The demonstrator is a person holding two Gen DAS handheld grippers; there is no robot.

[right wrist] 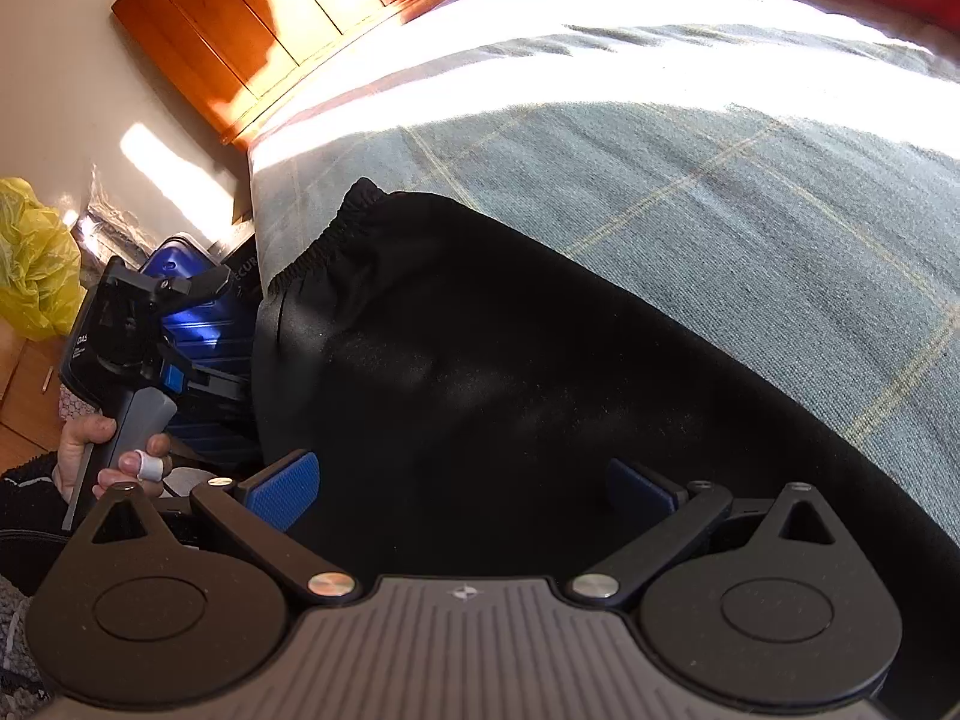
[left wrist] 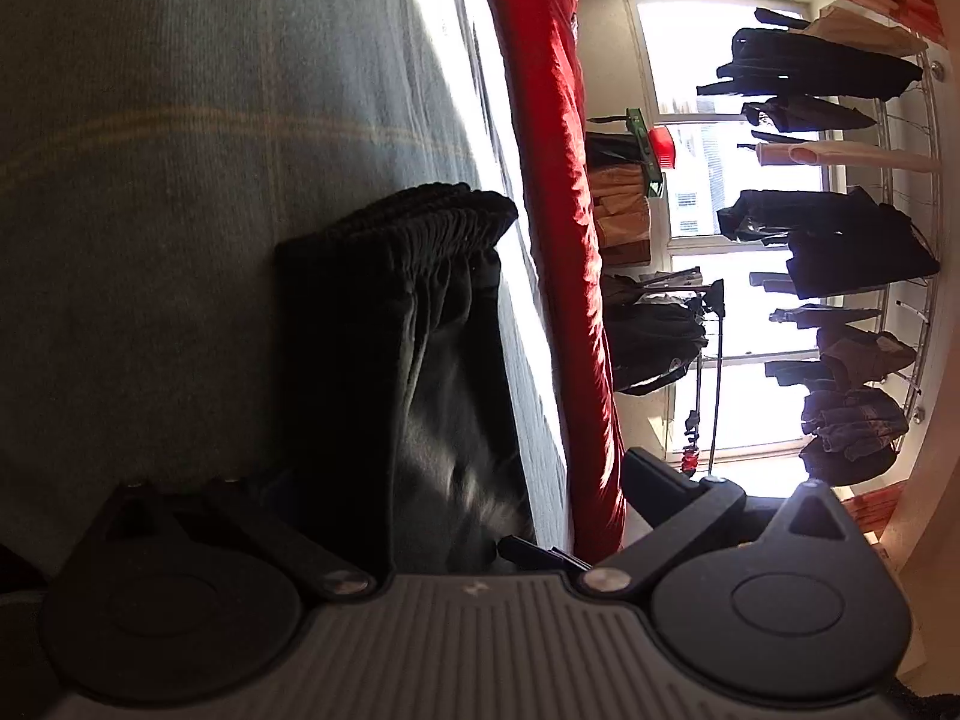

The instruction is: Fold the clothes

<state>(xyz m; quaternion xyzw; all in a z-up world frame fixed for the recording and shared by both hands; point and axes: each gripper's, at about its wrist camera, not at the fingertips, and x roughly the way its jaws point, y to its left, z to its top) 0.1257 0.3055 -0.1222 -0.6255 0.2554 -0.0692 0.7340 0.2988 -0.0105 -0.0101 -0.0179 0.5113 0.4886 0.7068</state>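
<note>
Bed [right wrist: 690, 192] with grey-blue checked cover, sunlit band at 12 o'clock in right wrist view. Black garment [right wrist: 480, 360] with elastic waistband lies directly on it, from centre to 5 o'clock, waistband at the bed's edge. Red bedding [left wrist: 558, 180] along far side.

Black garment on a grey-blue checked bedcover

Between the right gripper's [right wrist: 462, 495] 2 blue pads [right wrist: 285, 489] lies the plain black garment [right wrist: 480, 372]; beyond it the bedcover [right wrist: 690, 192] is grey-blue with thin pale yellow check lines, a red blanket [left wrist: 546, 120] farther off.
</note>
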